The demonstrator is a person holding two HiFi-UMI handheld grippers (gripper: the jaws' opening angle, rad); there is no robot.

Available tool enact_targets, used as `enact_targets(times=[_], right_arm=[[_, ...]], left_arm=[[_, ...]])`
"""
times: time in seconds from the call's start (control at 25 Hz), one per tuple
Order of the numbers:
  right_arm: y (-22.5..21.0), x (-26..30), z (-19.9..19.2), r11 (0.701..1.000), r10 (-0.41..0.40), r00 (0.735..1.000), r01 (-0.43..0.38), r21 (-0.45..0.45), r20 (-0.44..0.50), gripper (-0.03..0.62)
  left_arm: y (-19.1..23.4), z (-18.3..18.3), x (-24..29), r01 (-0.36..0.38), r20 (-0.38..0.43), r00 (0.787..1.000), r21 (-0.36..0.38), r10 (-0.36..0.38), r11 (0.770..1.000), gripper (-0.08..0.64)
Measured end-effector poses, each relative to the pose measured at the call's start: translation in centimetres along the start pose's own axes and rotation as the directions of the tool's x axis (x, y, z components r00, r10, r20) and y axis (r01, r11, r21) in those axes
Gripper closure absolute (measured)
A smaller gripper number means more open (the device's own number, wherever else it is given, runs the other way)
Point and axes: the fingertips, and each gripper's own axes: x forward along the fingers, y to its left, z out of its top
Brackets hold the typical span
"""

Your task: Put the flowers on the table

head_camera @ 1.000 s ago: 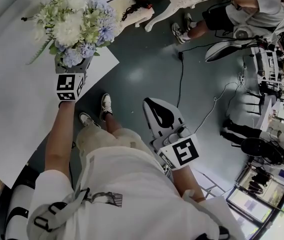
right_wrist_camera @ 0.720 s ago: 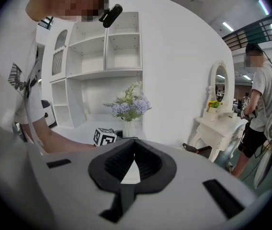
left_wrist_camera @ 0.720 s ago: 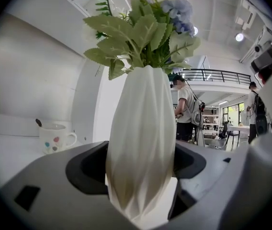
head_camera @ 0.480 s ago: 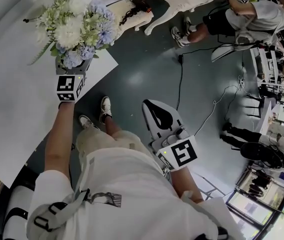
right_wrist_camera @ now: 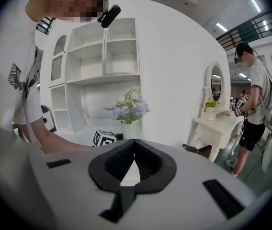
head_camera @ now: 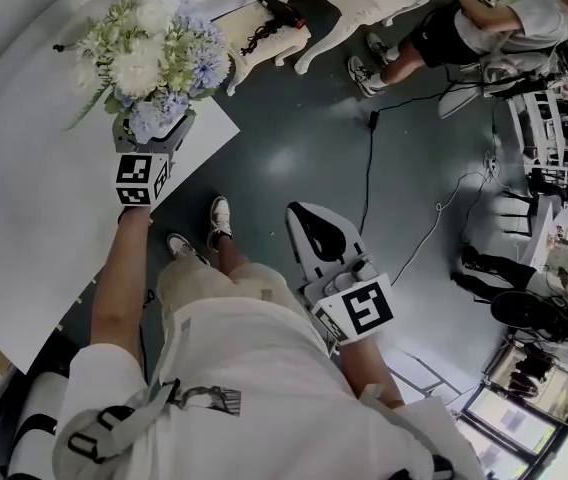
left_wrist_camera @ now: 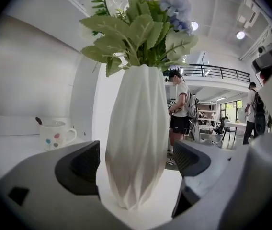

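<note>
A bouquet of white and blue flowers stands in a ribbed white vase near the corner of the white table. The vase's base rests on the tabletop. My left gripper reaches around the vase from the near side. Its jaws are opening, and a thin gap shows between each dark pad and the vase wall. My right gripper hangs over the floor by my leg, shut with nothing in it. From there, the flowers appear far off.
A white mug with a spoon sits on the table left of the vase. A white dressing table carrying a hair dryer stands behind. A black cable crosses the dark floor. People work at the far right.
The bouquet and my left gripper stay almost where they were at the table corner. The right gripper has not moved. The head view has drifted slightly.
</note>
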Motion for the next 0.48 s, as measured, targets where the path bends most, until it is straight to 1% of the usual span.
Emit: enact_targets(times=[0.32, 0.48], right_arm=[[0.8, -0.4, 0.3, 1.0, 0.011, 0.999, -0.012, 0.018, 0.039, 0.581], [1.4, -0.1, 0.6, 0.999, 0.033, 0.998, -0.035, 0.029, 0.059, 0.581]], left_arm=[[0.4, 0.1, -3.0, -0.045, -0.02, 0.999, 0.007, 0.045, 0.999, 0.098], [0.3, 0.8, -5.2, -0.065, -0.02, 0.998, -0.011, 0.065, 0.998, 0.098]])
